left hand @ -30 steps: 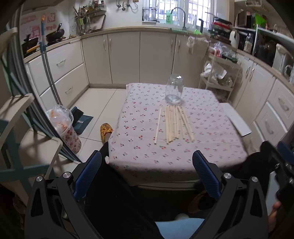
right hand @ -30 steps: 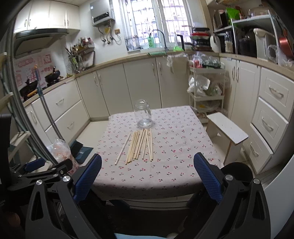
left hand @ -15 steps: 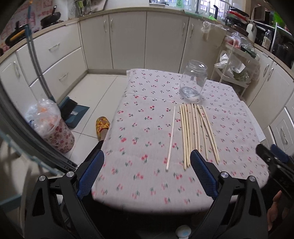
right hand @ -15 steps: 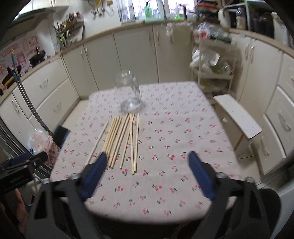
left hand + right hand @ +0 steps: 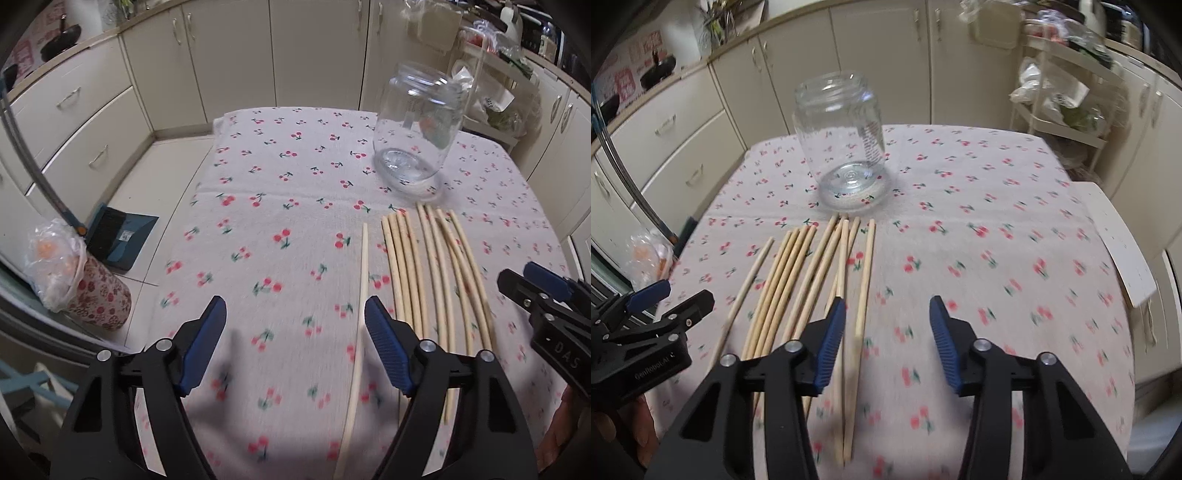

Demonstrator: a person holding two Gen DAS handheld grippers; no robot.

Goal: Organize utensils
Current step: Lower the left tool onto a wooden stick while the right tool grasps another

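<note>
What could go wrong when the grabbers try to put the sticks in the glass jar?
The chopsticks lie packed side by side, some crossing, so the right gripper, jaws just been closing and empty, might pinch several or knock the rest askew. The glass jar stands right at their far tips; a pushed stick could bump it. The left gripper, also empty, hovers near the lone chopstick and might roll it away.

Legible text sits on the gripper bodies only. In the right wrist view, the black body of the left gripper [image 5: 652, 306] carries small white lettering reading "GenRobot.AI". In the left wrist view, the black body of the right gripper [image 5: 535, 286] shows pale letters "DAS", cut off at the frame edge. Red-and-white wall posters [image 5: 628, 75] behind the stove bear characters, too blurred to read.
</note>
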